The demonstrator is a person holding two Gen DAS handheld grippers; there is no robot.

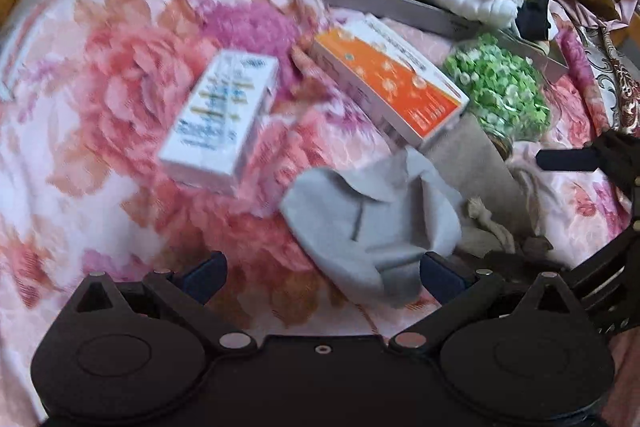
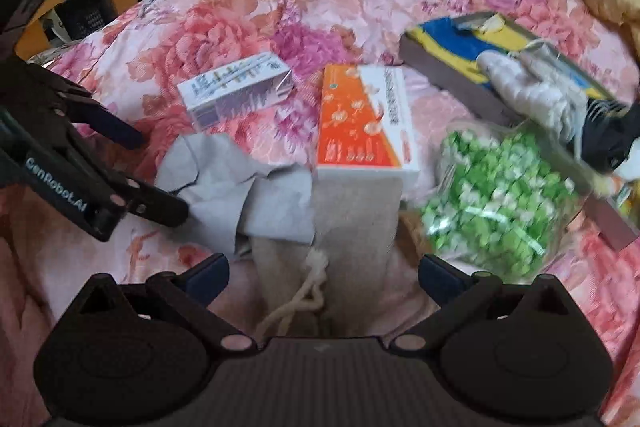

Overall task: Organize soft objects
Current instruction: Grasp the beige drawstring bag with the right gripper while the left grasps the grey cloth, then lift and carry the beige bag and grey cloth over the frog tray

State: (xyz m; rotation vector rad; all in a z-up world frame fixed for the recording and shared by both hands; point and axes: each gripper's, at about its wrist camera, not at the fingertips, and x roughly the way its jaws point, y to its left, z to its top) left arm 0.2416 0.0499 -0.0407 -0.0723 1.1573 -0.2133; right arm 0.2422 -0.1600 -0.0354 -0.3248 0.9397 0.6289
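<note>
On a bed with a pink floral blanket (image 2: pixel 248 7), going left to right: the left gripper (image 2: pixel 160 173) hangs with its jaws spread, holding nothing, tips just beside a crumpled grey cloth (image 2: pixel 236 187). Behind it lies a white box (image 2: pixel 236 89). Next, an orange-and-white box (image 2: pixel 362 123) rests on a beige drawstring bag (image 2: pixel 356 223). The right gripper (image 2: pixel 323 277) — also wide apart and unladen — hovers above that bag. Further right sit a bag of green pieces (image 2: pixel 496 203) and a grey tray (image 2: pixel 448 67) of soft items.
</note>
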